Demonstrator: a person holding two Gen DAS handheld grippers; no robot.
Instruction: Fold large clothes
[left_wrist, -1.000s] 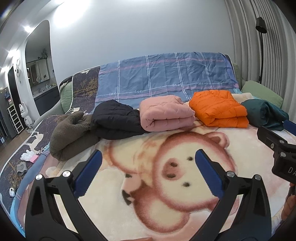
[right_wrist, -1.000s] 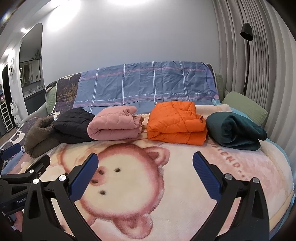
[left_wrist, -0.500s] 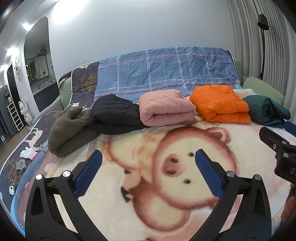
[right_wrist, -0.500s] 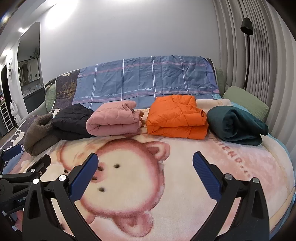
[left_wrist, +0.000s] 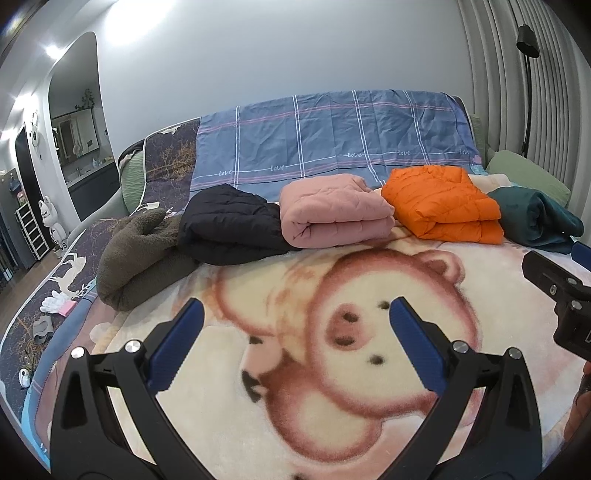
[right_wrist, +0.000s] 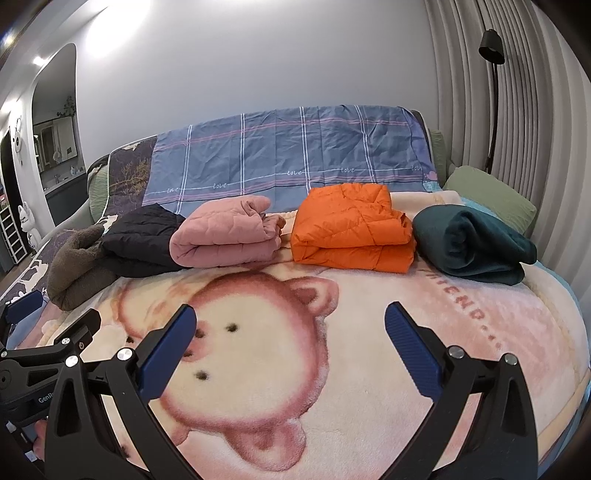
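Observation:
Several folded garments lie in a row at the back of the bed: a brown fleece (left_wrist: 136, 258), a black jacket (left_wrist: 229, 229), a pink jacket (left_wrist: 332, 210), an orange jacket (left_wrist: 443, 203) and a dark green garment (left_wrist: 535, 221). The same row shows in the right wrist view: brown fleece (right_wrist: 74, 266), black jacket (right_wrist: 140, 240), pink jacket (right_wrist: 225, 232), orange jacket (right_wrist: 351, 229), green garment (right_wrist: 469, 243). My left gripper (left_wrist: 295, 314) is open and empty above the bear blanket (left_wrist: 369, 332). My right gripper (right_wrist: 288, 317) is open and empty too, to the right of the left one.
A blue checked sheet (left_wrist: 332, 140) covers the headboard. A green pillow (right_wrist: 491, 199) lies at the back right and a floor lamp (right_wrist: 493, 92) stands behind it. Small items lie at the bed's left edge (left_wrist: 55, 306). The right gripper's body (left_wrist: 561, 295) shows at the right of the left wrist view.
Both grippers have drawn back and tilted slightly; the row of folded clothes sits a little higher and farther in both views. Nothing was grasped or let go.

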